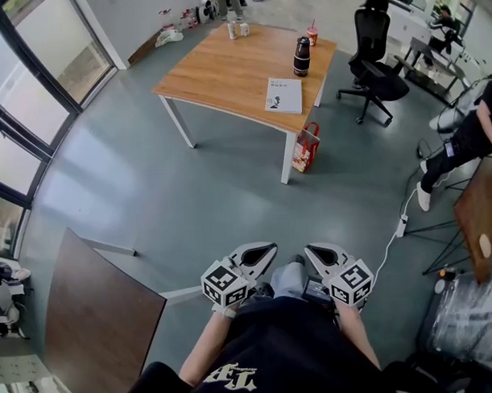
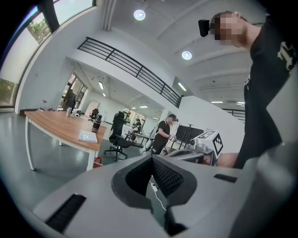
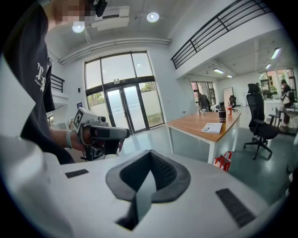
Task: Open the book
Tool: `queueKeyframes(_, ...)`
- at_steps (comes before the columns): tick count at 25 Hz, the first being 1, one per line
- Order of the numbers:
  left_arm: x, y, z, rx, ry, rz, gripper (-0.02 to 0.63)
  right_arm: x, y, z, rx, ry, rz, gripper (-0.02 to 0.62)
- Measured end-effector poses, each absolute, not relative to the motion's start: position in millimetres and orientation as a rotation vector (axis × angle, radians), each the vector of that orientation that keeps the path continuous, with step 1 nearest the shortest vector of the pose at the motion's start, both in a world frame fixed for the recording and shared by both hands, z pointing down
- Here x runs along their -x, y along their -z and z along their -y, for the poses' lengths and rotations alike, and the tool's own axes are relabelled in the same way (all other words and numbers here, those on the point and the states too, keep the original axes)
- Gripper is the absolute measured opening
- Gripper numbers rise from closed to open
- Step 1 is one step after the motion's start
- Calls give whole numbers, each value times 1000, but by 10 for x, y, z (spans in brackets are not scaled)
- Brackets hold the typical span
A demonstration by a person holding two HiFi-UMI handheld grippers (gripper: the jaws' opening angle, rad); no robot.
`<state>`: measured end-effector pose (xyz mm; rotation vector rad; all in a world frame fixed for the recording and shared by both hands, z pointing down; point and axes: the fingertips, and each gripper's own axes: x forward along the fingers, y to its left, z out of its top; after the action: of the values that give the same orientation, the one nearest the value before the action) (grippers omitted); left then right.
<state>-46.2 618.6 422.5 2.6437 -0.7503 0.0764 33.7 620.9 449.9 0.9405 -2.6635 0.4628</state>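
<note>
Wooden table [image 1: 218, 76], book [image 1: 283, 95] near edge

- This is a big office.
- A wooden table [image 1: 226, 79] stands far off on a grey floor [image 1: 190, 202].
- A black chair on wheels [image 1: 376, 62] is to the right of the table.
- Tall windows [image 1: 25, 103] run along the left side.
- A person [image 2: 163, 135] stands by dark screens [image 2: 188, 133].
- There are round ceiling lights [image 2: 139, 15] and an upstairs railing [image 2: 130, 65].
</note>
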Motion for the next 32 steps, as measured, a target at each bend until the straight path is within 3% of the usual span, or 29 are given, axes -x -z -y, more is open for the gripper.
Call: queueKeyframes(32, -696, -3941, -5042, -2641, -144, 754, 6, -1656, -4256, -4842, -981, -462, 2688, -12)
